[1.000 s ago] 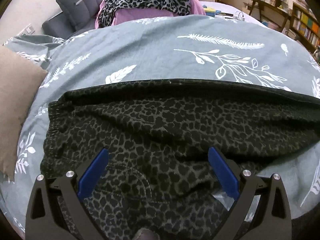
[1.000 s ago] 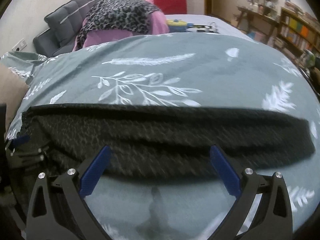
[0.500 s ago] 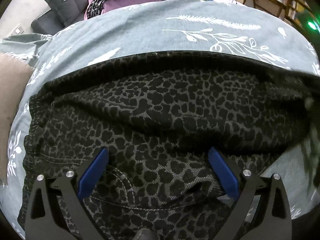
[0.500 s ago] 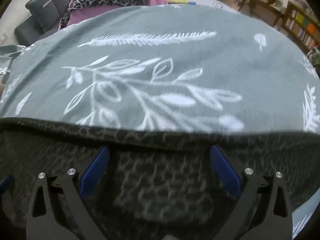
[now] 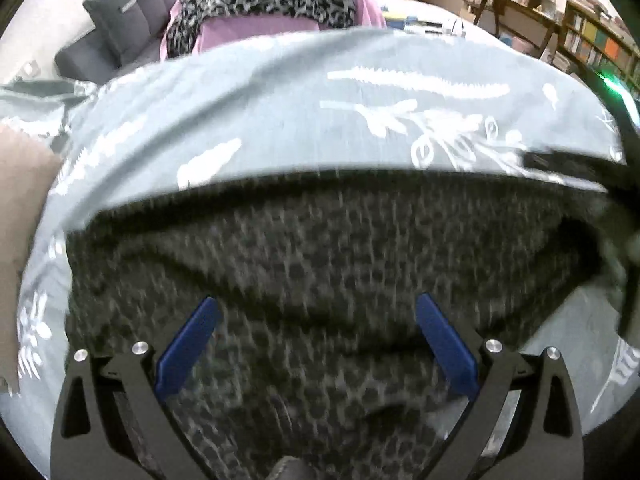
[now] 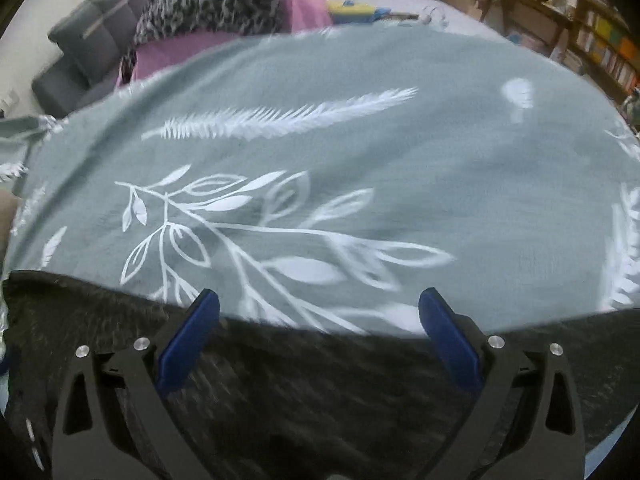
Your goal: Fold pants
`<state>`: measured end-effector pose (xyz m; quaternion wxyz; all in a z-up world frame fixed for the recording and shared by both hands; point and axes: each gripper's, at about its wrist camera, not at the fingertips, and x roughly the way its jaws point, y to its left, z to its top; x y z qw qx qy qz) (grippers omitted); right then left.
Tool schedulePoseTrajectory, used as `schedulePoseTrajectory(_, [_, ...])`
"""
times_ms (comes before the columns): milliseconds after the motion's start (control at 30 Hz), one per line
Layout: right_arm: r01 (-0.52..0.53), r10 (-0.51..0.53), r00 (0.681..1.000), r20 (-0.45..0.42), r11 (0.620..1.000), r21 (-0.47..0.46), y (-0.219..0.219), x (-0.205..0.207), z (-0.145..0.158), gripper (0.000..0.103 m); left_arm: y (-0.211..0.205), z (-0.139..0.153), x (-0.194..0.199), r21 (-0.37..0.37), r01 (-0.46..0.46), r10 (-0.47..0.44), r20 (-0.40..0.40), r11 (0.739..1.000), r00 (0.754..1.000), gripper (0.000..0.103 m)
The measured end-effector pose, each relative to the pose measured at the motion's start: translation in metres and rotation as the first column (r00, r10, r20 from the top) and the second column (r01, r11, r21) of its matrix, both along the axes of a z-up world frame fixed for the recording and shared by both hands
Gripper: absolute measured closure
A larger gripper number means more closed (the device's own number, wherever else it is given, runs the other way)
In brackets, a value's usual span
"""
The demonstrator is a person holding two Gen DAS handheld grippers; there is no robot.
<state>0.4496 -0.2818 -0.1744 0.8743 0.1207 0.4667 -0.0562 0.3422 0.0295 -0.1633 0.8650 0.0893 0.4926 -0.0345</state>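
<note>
Dark leopard-print pants (image 5: 320,248) lie folded lengthwise across a grey-green leaf-print bedcover (image 5: 280,112). My left gripper (image 5: 316,320) hovers open over the wide waist end, its blue pads apart with nothing clamped. In the right wrist view the pants (image 6: 320,380) fill the bottom of the frame and their far edge runs just past my right gripper (image 6: 318,312), which is also open and empty. The other gripper shows as a dark shape (image 5: 624,184) at the right edge of the left wrist view.
A pile of pink and leopard-print clothes (image 5: 272,4) sits beyond the bedcover (image 6: 360,152), with a grey sofa (image 5: 120,36) behind on the left. A beige cushion (image 5: 20,208) lies at the left edge. Bookshelves (image 5: 592,40) stand at the right.
Both views have drawn back and up from the pants since half a second ago. The right view now shows more bedcover beyond the pants' far edge. Both grippers stay open.
</note>
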Motion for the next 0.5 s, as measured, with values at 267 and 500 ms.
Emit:
schedulePoseTrajectory(267, [0.222,-0.221,0.975,0.031,0.974,-0.033,-0.114,-0.094,0.003,0.002,-0.024,-0.023,0.050,0.084,0.014,-0.015,0.013,0.996,1.000,0.005])
schedulePoseTrajectory(500, [0.236,-0.237,0.972,-0.009,0.966,0.105,-0.127,-0.154,-0.005,0.002,-0.046,-0.041,0.072,0.112,0.034,-0.033,-0.013,0.993,0.999,0.005])
